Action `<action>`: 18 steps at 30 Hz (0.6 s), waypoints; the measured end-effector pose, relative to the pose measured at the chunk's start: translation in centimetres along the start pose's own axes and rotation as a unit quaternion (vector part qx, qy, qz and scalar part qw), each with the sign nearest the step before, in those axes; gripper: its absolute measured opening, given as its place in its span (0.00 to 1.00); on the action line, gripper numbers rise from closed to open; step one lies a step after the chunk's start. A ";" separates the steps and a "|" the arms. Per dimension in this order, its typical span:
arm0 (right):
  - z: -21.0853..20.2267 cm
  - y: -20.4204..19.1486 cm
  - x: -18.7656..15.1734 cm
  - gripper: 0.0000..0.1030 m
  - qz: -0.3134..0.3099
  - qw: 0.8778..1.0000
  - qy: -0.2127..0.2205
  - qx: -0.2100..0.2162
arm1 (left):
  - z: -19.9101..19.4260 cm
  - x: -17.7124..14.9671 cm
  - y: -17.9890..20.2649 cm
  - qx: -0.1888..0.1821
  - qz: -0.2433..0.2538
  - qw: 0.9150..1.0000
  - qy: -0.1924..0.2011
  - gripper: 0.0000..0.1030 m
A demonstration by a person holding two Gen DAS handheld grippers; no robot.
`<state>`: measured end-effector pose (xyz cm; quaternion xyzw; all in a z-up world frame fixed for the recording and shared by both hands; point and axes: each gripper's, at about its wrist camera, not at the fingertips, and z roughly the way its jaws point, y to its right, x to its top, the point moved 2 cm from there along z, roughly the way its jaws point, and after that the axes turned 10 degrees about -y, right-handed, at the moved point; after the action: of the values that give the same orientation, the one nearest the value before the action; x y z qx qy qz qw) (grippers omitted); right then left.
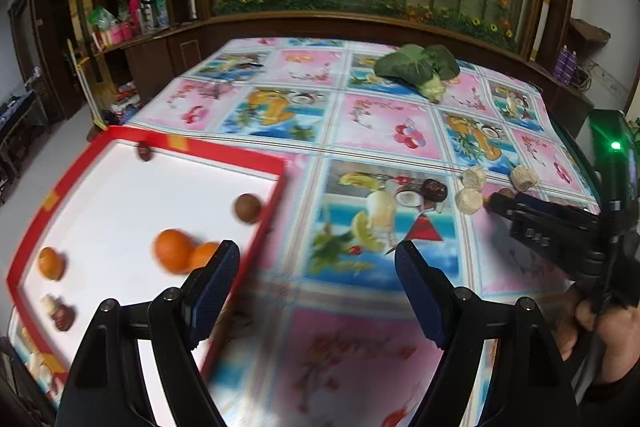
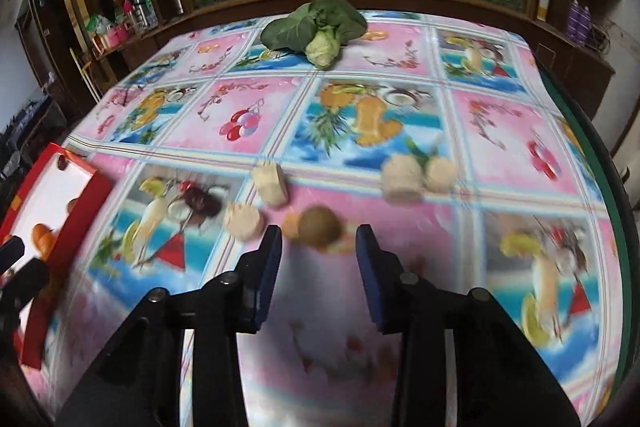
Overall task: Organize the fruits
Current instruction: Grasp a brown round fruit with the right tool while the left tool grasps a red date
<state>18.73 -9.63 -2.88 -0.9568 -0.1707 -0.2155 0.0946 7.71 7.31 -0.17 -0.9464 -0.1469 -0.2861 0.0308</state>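
We have the right gripper (image 2: 318,241) low over the tabletop (image 2: 500,155), its fingers (image 2: 270,267) spread apart with nothing between them, lined up on the brown fruit (image 2: 322,227) that lies just ahead of the tips. It looks like a kiwi, though blur keeps us from being sure. A small orange-tan piece (image 2: 291,225) sits touching its left side, and four pale chunks (image 2: 402,175) lie near it on the printed cloth, two to the left and two farther right. We judge the fruit to be light, firm but bruisable, with a dull skin that should not slip much; being round, it may roll if one finger touches first, so we would straddle its widest part and close gently on both sides at once, keeping clear of the piece beside it. The left gripper (image 1: 318,259) hangs over the right edge of the red tray (image 1: 160,143), its fingers (image 1: 218,279) wide apart and empty. Inside the tray lie oranges (image 1: 174,251), another brown fruit (image 1: 247,209) and a few small dark items (image 1: 63,315). The tray seems the place where fruit is gathered, so several pieces appear sorted and this one remains. A leafy vegetable (image 2: 316,27) lies at the far side, well apart from all this.
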 end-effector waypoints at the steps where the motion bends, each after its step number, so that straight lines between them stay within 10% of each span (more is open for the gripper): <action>1: 0.5 -0.1 0.2 0.24 -0.002 1.000 -0.004 -0.002 | 0.6 0.4 0.6 -0.008 0.004 1.000 -0.001 0.77; 13: -2.4 3.3 -3.3 0.22 0.029 1.000 -0.003 0.002 | 7.6 4.3 7.4 -0.054 0.049 0.996 -0.043 0.63; 18: -3.7 4.2 -4.4 0.22 0.037 0.999 0.007 0.007 | 7.8 4.2 7.9 -0.032 0.059 0.997 -0.035 0.24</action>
<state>15.17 -15.67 -1.99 -0.9603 -0.1355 -0.2174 0.1102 17.51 1.94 -4.20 -0.9633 -0.0828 -0.2550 0.0117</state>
